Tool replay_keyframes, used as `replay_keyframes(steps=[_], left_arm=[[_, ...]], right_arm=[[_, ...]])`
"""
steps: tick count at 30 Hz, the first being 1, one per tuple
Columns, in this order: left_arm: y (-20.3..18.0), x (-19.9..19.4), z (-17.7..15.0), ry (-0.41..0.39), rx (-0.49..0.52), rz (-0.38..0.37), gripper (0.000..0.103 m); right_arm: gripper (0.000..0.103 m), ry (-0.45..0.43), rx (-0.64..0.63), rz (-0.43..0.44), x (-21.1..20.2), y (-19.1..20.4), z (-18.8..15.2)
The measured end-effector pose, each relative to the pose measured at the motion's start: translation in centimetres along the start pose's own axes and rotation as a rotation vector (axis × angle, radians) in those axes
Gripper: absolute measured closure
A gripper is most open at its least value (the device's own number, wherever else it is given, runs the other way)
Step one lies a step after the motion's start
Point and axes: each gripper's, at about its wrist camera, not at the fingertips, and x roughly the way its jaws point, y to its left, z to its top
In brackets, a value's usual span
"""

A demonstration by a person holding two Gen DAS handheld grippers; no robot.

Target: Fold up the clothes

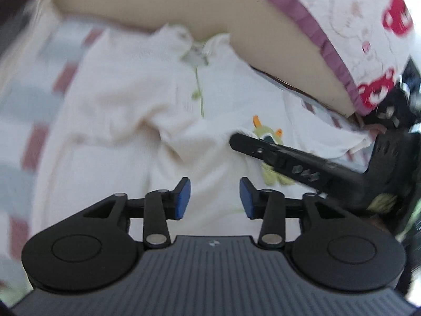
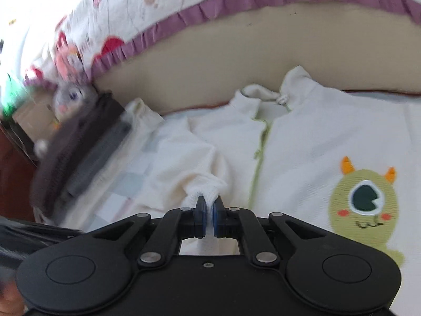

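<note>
A cream child's garment (image 1: 118, 105) (image 2: 315, 137) with a green zip lies spread on the bed. A green one-eyed monster (image 2: 364, 200) (image 1: 268, 134) with orange horns is stitched on its front. My right gripper (image 2: 209, 210) is shut on a bunched fold of the garment's sleeve, and the white fabric is pinched between the blue pads. In the left wrist view the right gripper (image 1: 234, 142) reaches in from the right, over the monster. My left gripper (image 1: 214, 198) hovers open above the garment's lower part, with nothing between its pads.
The garment rests on a checked sheet (image 2: 123, 184) (image 1: 31, 137). Behind it runs a beige padded edge (image 2: 236, 60) and a white quilt with a purple frill (image 2: 184, 18) and red prints. A blurred dark shape (image 2: 86, 142) and soft toys (image 2: 68, 94) sit at the left.
</note>
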Motion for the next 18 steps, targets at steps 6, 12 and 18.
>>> replay_keyframes(steps=[6, 12, 18], left_arm=[[-1.1, 2.1, 1.1, 0.032, 0.062, -0.070, 0.045], [-1.1, 4.6, 1.3, 0.018, 0.067, -0.028, 0.044], [-0.3, 4.6, 1.7, -0.015, 0.070, 0.009, 0.100]], right_arm=[[0.095, 0.001, 0.224, 0.277, -0.5, -2.4, 0.6], [0.095, 0.068, 0.225, 0.445, -0.2, -1.7, 0.6], [0.094, 0.075, 0.249, 0.493, 0.3, -1.9, 0.1]])
